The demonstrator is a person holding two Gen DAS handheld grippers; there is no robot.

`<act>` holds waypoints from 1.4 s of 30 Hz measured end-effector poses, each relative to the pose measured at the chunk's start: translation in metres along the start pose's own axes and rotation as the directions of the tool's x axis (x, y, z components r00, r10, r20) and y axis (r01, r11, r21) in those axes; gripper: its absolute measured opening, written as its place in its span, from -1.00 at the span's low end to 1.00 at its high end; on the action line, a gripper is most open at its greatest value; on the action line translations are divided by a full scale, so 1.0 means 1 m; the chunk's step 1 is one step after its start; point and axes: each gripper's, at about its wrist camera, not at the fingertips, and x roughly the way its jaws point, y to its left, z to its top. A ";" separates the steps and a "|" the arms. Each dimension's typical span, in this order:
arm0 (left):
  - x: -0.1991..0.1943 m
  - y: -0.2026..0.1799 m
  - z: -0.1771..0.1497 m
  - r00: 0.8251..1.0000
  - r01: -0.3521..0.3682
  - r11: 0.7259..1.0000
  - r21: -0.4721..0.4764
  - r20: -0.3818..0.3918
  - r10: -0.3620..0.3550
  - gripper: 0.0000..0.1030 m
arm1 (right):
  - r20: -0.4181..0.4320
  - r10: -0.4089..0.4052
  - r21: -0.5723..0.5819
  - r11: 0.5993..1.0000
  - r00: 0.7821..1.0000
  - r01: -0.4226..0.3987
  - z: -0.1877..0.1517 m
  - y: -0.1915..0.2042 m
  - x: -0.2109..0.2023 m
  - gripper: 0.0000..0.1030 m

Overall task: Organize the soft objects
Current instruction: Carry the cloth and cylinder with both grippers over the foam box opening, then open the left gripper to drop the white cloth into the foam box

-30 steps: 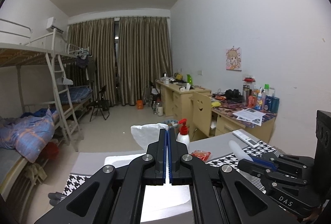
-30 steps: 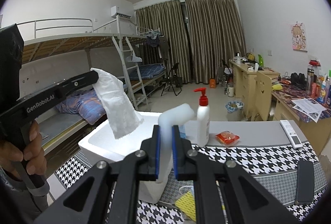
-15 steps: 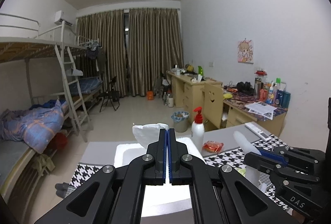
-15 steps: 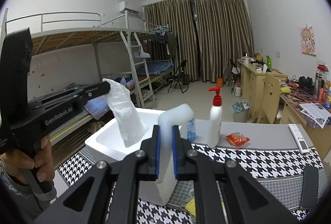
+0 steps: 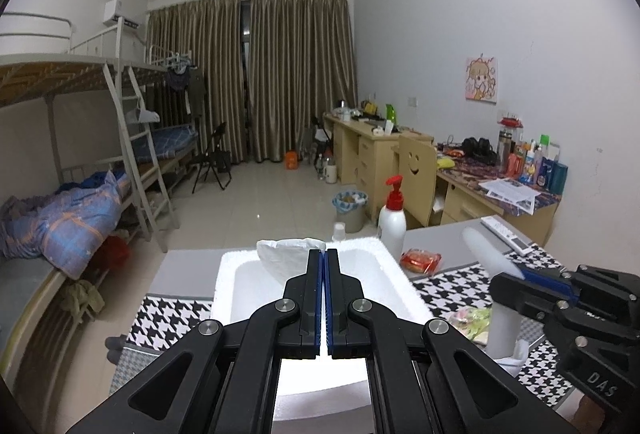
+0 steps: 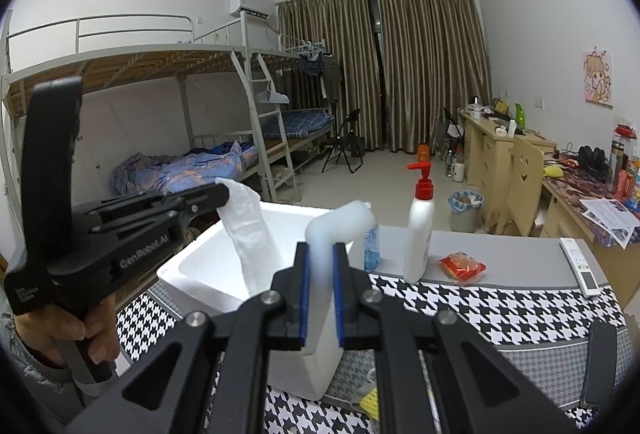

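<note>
My left gripper (image 5: 324, 254) is shut on a thin white paper towel (image 5: 286, 254), which hangs over the open white foam box (image 5: 394, 274). In the right wrist view the left gripper (image 6: 218, 195) holds the towel (image 6: 252, 242) above the box (image 6: 188, 266), its lower end dipping inside. My right gripper (image 6: 320, 250) is shut on a bent white foam tube (image 6: 340, 222), held upright just right of the box. The tube also shows in the left wrist view (image 5: 480, 246), in the right gripper (image 5: 520, 274).
A white pump bottle with a red top (image 6: 420, 234), a small clear bottle (image 6: 372, 246), a red packet (image 6: 462, 266) and a remote (image 6: 580, 266) lie on the table with its houndstooth cloth (image 6: 500, 306). Yellow items (image 6: 370, 400) lie near the box. A black object (image 6: 602, 362) lies at right.
Both grippers have lowered and tilted down. The towel has come down closer to the box and now dips into it. The tube stays gripped beside the box.
</note>
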 end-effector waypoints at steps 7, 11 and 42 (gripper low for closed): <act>0.012 0.007 -0.004 0.999 -0.015 1.000 -0.012 -0.043 0.015 -0.94 | -0.004 -0.008 -0.002 1.000 1.000 0.008 0.003 0.001 0.003 -0.74; 0.014 0.014 -0.006 0.998 -0.033 0.999 -0.025 -0.051 0.032 -0.04 | -0.004 -0.014 -0.004 1.000 1.000 0.014 0.004 0.003 0.004 -0.73; -0.024 0.050 -0.018 0.985 -0.134 0.988 -0.076 0.100 0.141 0.98 | -0.029 0.030 -0.045 0.999 0.999 -0.031 0.019 0.021 0.033 -0.71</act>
